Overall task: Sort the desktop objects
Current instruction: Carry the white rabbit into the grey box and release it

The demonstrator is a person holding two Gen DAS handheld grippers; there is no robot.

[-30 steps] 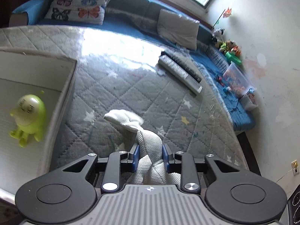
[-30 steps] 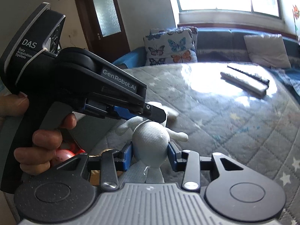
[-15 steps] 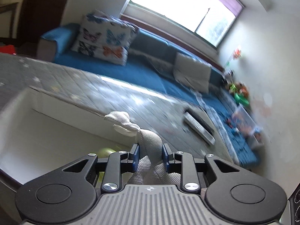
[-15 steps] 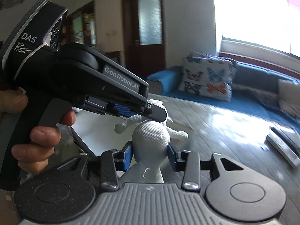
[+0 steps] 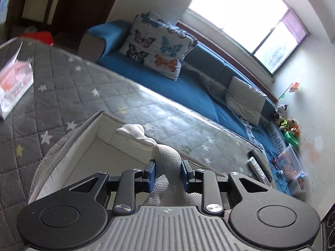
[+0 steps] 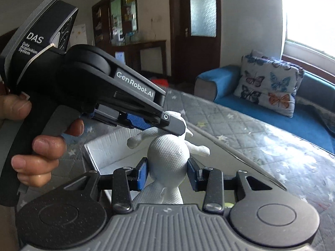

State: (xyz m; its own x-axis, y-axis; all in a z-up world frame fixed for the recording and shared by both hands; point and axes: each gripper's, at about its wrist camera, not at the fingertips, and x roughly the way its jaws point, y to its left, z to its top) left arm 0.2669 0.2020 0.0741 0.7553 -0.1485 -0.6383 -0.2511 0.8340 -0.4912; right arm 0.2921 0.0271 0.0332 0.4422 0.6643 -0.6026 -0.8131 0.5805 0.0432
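Jaws, left gripper [image 5: 166, 172]: clamped on an upper limb of the white knitted doll [image 5: 167, 156].
Jaws, right gripper [image 6: 167, 172]: clamped on the doll's round head [image 6: 167, 159].
Doll position: held in the air by both grippers, above the open white box [image 5: 88, 146].
Box: sits on the grey quilted star-pattern cover [image 5: 73, 87].
Left hand [image 6: 37, 146]: wrapped around the left gripper's handle.
Other: tissue pack [image 5: 14, 83] at the cover's far-left edge.
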